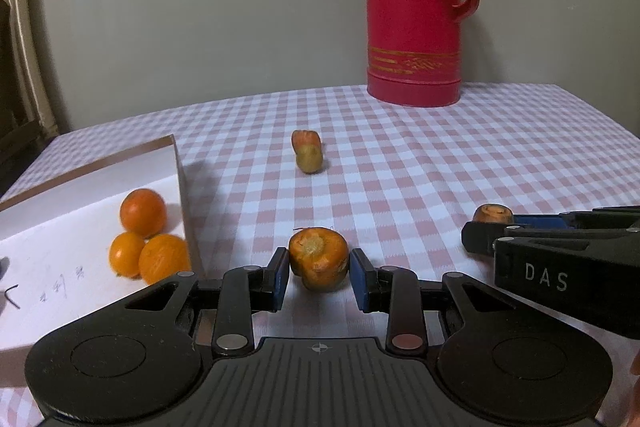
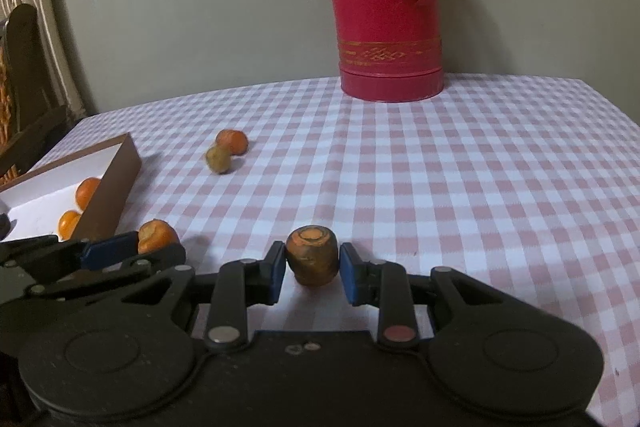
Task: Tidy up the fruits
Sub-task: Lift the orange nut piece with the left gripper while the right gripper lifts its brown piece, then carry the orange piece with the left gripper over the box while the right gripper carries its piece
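**Carrot stubs clamped in both of your grippers**

Carrot pieces sit nearest to you, one in each gripper. Your left gripper (image 1: 319, 273) has its blue pads pressed against the sides of a bright orange carrot stub (image 1: 319, 258), cut top facing up, held over the checked cloth of the desk (image 1: 440, 167). Your right gripper (image 2: 312, 269) is closed the same way on a duller, browner carrot stub (image 2: 312, 260), whose ringed cut face also points up. The two grippers are side by side: in the left wrist view the right one comes in from the right edge with its stub at its tip, and in the right wrist view the left one enters from the left edge with its orange piece showing past the blue pad.

Just to the left of your left gripper stands a shallow box (image 1: 178, 163) with a white inside and brown rim. Three oranges (image 1: 143, 209) lie bunched in its near right corner, touching one another. There is handwriting on the box floor, too small to read.

Farther out, mid-desk, two more pieces lie touching each other: a yellowish-green piece (image 1: 309, 157) in front and an orange-red piece (image 1: 304, 137) behind.

At the far edge of the desk, against the grey wall, stands a tall red thermos jug (image 1: 412, 7) with a handle and a gold band.
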Available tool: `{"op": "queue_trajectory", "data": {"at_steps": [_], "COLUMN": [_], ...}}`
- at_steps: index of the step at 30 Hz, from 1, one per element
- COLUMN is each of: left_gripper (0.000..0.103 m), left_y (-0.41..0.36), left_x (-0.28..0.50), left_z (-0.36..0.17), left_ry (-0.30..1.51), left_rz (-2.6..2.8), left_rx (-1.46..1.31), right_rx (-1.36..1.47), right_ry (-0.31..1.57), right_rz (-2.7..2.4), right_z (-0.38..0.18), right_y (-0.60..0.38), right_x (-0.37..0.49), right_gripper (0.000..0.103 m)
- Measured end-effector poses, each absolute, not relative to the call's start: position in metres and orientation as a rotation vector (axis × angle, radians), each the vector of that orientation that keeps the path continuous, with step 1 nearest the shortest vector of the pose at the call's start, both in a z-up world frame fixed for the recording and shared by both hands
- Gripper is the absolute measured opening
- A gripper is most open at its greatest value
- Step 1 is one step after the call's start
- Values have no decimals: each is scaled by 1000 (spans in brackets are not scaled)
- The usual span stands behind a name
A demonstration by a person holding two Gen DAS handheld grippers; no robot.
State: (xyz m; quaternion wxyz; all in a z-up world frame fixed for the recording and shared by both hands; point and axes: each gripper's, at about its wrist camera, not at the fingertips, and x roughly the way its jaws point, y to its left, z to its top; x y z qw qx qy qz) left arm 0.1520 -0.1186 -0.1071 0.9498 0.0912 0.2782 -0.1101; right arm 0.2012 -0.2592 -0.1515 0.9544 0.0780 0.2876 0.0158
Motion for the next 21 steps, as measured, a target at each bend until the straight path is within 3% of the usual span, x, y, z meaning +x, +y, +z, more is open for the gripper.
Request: {"op": "queue_trajectory", "data": {"at_steps": [21], "left_gripper": [33], "left_y": [-61], "left_x": [83], "left_z": [-86], "left_ry": [525], "left_rz": [-188], "left_rx": [147], "right_rx": [144], "right_ry": [555], "right_rz": [126], "right_z": [-126], "right_y": [-213], "right_x": [145], "right_gripper": [20]}}
